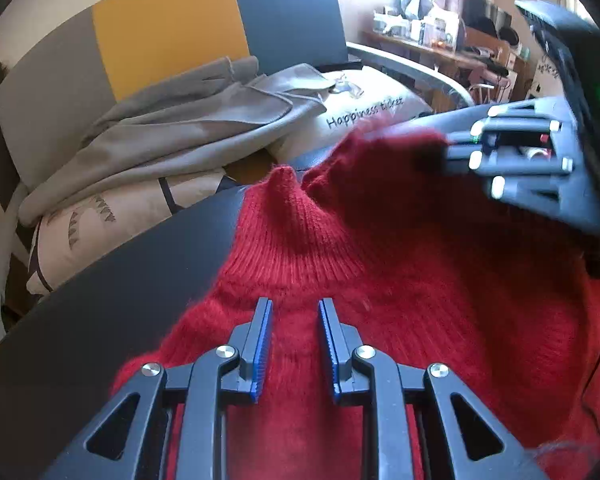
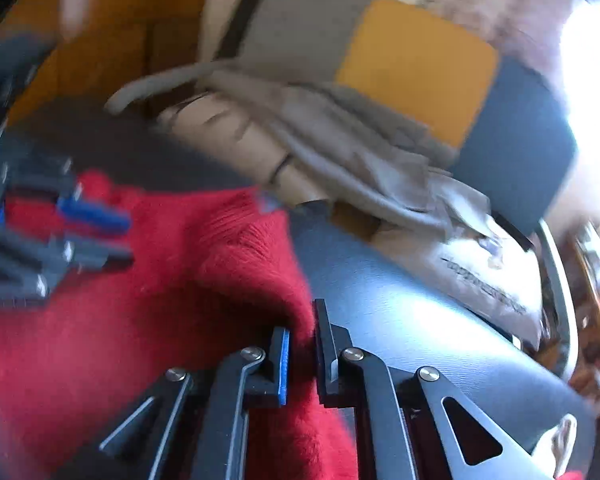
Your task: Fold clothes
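Note:
A fuzzy red sweater (image 1: 380, 260) with a ribbed turtleneck collar (image 1: 296, 236) lies on a dark round table (image 1: 112, 320). My left gripper (image 1: 296, 308) hovers over the sweater just below the collar, its jaws open with red knit showing between them. My right gripper (image 2: 302, 332) is shut on a raised fold at the sweater's edge (image 2: 292, 304); the sweater (image 2: 120, 320) spreads to its left. The right gripper shows in the left wrist view (image 1: 452, 156) at the sweater's far edge. The left gripper shows blurred in the right wrist view (image 2: 112, 236).
Behind the table stands a chair with a grey, yellow and dark blue back (image 1: 168, 28), piled with a grey garment (image 1: 172, 120) and printed cushions (image 1: 364, 112). A cluttered desk (image 1: 440, 40) is at the far right. The table's bare surface (image 2: 420, 320) extends right of the sweater.

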Demonstrator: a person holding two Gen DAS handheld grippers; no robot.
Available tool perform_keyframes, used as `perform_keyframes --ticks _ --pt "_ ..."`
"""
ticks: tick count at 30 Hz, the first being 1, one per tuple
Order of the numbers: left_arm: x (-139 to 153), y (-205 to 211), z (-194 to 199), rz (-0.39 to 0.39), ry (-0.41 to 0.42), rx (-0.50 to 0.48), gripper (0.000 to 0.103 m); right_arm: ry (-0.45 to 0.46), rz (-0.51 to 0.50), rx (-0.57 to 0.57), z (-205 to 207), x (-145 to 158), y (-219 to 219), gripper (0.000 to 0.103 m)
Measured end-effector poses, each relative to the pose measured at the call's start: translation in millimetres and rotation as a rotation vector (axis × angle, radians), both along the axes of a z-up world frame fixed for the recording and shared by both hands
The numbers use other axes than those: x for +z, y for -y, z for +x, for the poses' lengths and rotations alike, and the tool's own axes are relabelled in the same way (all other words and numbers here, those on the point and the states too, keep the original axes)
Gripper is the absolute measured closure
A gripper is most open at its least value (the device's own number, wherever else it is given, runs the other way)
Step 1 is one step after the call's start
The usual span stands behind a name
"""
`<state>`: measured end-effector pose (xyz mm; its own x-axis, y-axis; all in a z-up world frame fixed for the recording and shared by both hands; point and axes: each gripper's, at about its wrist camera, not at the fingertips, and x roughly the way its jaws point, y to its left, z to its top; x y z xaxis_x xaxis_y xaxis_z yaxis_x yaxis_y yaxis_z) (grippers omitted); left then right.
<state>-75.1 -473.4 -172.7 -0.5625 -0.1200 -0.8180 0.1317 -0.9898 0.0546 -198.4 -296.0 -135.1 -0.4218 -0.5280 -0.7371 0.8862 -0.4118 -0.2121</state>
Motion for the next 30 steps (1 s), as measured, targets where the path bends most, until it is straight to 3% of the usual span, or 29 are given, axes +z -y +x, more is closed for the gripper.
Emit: perform_keyframes --ticks 6,10,11,13,16,20,23,27,30 --pt "-8.6 4.0 -16.9 -0.025 -0.015 0.028 0.079 0.135 -0.047 -0.148 -60.8 -17.9 -4.4 0.095" --pt "-12.6 17.1 -23.1 0.035 -0.048 0.119 0.077 0.1 -0.058 -0.194 -73.6 -31.1 2.7 0.092" --pt "-13.1 19.1 -23.4 0.046 -0.059 0.143 0.077 0.108 -0.062 -0.221 -78.6 -31.0 4.7 0.089" --pt "-13.7 18.8 -23.1 0.041 -0.076 0.173 0.077 0.116 -0.074 -0.255 -87.0 -30.0 6.2 0.063" --pt "-8.3 17.7 -22.4 0.027 -0.074 0.183 0.077 0.146 -0.085 -0.254 -91.6 -21.8 0.8 0.059" --pt "11.6 28.3 -0.6 0.045 -0.122 0.237 0.077 0.092 -0.14 -0.185 -56.8 11.2 -20.3 0.059" --pt "31.6 31.5 35.6 0.07 -0.175 0.277 0.077 0.123 -0.165 -0.085 -9.7 25.7 -41.8 0.058" --pt "38.9 21.0 86.1 0.043 -0.182 0.292 0.077 0.188 -0.14 0.049 65.6 26.6 -77.5 0.058" --pt "26.9 10.5 117.7 0.035 -0.136 0.296 0.077 0.201 -0.085 0.017 96.7 11.3 -100.8 0.058"
